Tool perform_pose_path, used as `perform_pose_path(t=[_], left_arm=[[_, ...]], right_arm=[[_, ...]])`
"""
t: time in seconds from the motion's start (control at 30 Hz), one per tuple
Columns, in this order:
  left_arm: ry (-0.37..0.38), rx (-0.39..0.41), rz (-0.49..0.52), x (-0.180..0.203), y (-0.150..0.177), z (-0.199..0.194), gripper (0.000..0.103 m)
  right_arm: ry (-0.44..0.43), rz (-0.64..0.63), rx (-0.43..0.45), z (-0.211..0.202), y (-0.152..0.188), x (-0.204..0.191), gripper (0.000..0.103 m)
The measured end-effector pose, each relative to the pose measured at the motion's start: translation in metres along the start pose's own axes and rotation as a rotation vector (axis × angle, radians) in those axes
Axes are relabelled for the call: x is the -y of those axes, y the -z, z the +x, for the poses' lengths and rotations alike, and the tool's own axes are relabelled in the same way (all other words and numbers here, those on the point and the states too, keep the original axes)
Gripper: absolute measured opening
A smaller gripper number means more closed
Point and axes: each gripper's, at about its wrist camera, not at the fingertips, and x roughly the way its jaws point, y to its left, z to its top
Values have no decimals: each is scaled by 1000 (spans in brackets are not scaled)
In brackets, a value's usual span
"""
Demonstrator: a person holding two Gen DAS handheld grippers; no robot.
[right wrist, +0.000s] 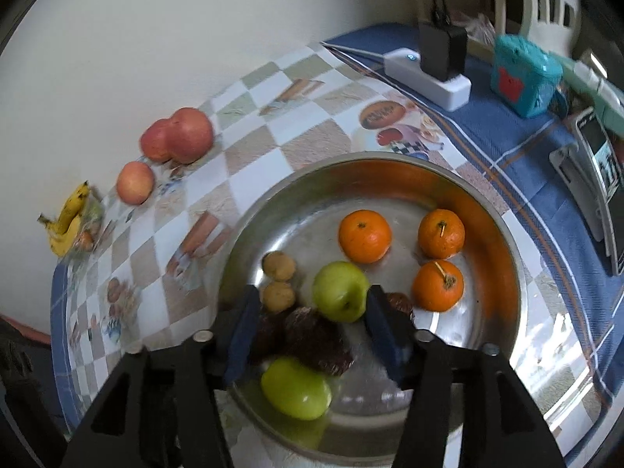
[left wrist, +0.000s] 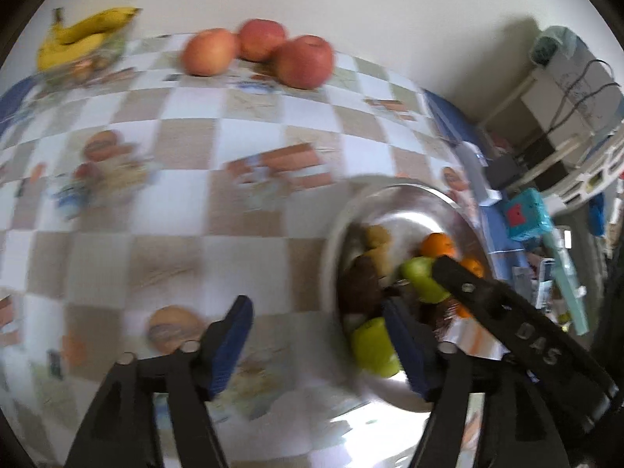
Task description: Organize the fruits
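A steel bowl (right wrist: 390,160) holds three oranges (right wrist: 364,236), two green apples (right wrist: 341,290), two small brown fruits (right wrist: 277,267) and dark spiky fruits (right wrist: 316,339). My right gripper (right wrist: 314,331) hangs open over the bowl. The spiky fruits lie below the gap between its blue pads, and neither pad presses on them. My left gripper (left wrist: 318,347) stands open over the checked tablecloth, just left of the bowl (left wrist: 390,210), with nothing between its fingers. Three red apples (left wrist: 257,54) and a bunch of bananas (left wrist: 82,35) lie along the back wall.
A black finger of the right gripper (left wrist: 487,300) reaches over the bowl in the left wrist view. At the right of the table stand a white power strip with a black adapter (right wrist: 433,74), a teal box (right wrist: 522,78) and a phone on a stand (right wrist: 596,156).
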Motion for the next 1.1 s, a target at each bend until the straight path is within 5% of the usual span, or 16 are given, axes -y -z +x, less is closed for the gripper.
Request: perform_pose_path(t=[0.1,0.27,0.37,0.6,0.83,1.1], left_arm=[[-107,16,-2,-14,8,-12,91],[-236,62,34,-32,25,-33,103],[-256,77,41,-43,34,-46,103],[-321,126,32,-50,43,-64,103],[-498,120,-5,-58,45,-66,103],[-514,122,-4,-60,46,-67,103]], right_arm=[[8,-47,-5,-7,11,-9,74],[20,-139,-10,-12,32,-24,75],[48,-200,15,-20,42,-31,96],[74,-301,63,-34,61,-45,96],[78,-332,60,-33,65,-52,96],[76,-315,58,-32,63,-49,96]])
